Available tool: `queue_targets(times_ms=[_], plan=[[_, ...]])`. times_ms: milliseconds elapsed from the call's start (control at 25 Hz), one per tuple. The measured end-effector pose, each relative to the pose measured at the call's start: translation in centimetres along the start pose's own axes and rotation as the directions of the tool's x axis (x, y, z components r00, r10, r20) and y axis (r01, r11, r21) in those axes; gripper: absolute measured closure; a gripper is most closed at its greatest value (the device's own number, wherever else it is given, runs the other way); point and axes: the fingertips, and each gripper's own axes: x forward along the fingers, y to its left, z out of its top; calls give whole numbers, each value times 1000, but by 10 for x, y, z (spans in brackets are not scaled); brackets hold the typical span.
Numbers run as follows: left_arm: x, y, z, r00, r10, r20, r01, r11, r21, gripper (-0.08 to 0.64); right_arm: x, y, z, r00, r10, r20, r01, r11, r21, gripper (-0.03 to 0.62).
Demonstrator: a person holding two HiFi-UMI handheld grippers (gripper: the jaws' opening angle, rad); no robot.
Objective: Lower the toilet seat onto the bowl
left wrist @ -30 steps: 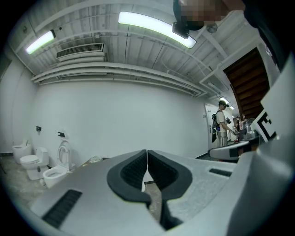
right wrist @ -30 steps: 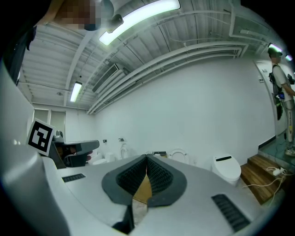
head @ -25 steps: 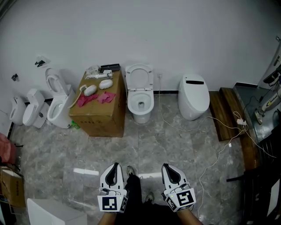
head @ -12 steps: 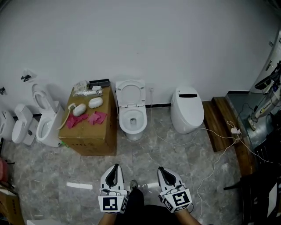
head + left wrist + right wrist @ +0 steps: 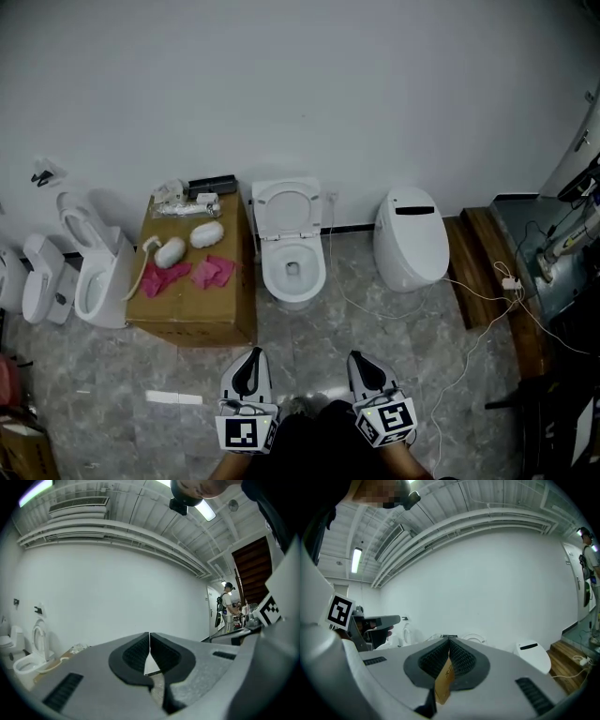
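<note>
The white toilet (image 5: 292, 272) stands against the back wall in the head view. Its seat (image 5: 283, 207) is raised and leans on the wall above the open bowl. Both grippers are low in the frame, well short of the toilet. My left gripper (image 5: 252, 354) is shut and holds nothing; its pads meet (image 5: 149, 635) in the left gripper view. My right gripper (image 5: 360, 358) is shut too (image 5: 449, 641); only a sliver of brown cardboard shows in the slit below its pads. The raised seat (image 5: 474, 638) peeks just past the right jaws.
A cardboard box (image 5: 192, 298) with pink cloths and white parts stands left of the toilet. A closed white toilet (image 5: 411, 240) is to its right, another open toilet (image 5: 94, 277) further left. A white cable (image 5: 469, 328) crosses the floor towards a wooden step (image 5: 478, 262). A person (image 5: 226, 603) stands far off.
The head view has shifted: the toilet and box now sit lower in the frame and a little to the left. Both grippers stay shut and sit slightly lower in the frame.
</note>
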Motion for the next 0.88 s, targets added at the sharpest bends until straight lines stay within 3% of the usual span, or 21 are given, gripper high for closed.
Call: queue_targets(times_ms=[320,880], plan=[[73,44,-19,999,37,-37,-37,999,-12,548,97,-20,8,999,43,-17,-43,999,-15,566],[284,93,-10,993,104,-60,-103,994,26,548,295,-132,49,990,143,-6,-143,990,0,566]])
